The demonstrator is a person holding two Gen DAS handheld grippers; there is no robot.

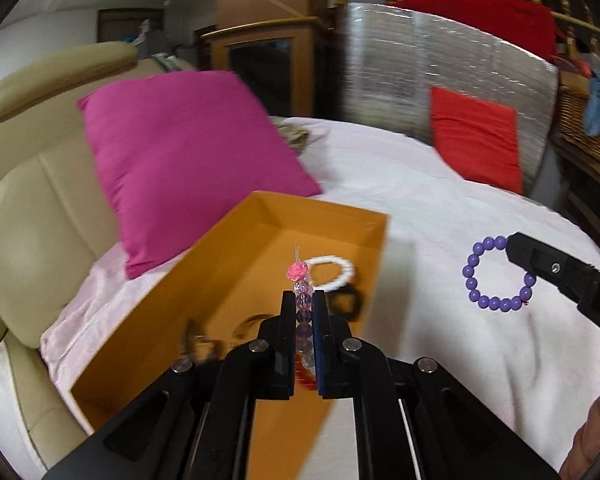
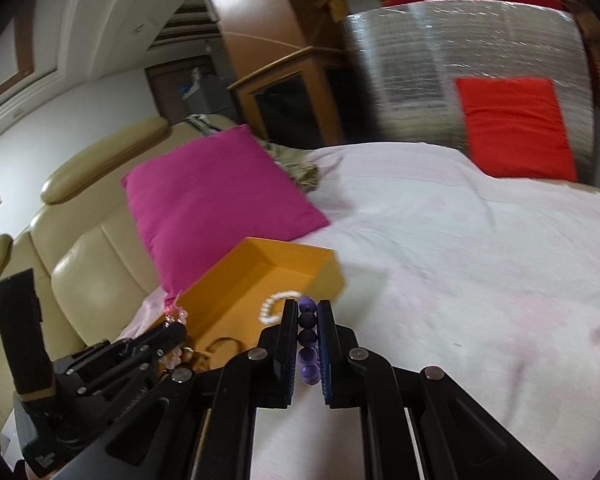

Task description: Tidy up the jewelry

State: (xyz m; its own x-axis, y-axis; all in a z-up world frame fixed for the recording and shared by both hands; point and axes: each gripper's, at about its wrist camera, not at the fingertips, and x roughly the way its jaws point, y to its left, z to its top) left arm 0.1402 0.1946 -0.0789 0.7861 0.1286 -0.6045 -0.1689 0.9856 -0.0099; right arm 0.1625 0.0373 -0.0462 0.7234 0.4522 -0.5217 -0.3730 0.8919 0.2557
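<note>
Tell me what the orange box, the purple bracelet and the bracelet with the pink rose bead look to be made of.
Orange box: likely matte cardboard; thin, flat, folded-looking walls without shine.
Purple bracelet: opaque, smooth round beads, probably plastic or painted; held in the right tool.
Rose-bead bracelet: translucent pale purple faceted beads, glass or acrylic, and a glossy pink rose, held in the left tool.

Both wrist views face the orange box [image 1: 236,264] closely.

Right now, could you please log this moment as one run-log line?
left gripper: shut on pink crystal bracelet, above orange box | right gripper: shut on purple bead bracelet | white bead bracelet: in box
</note>
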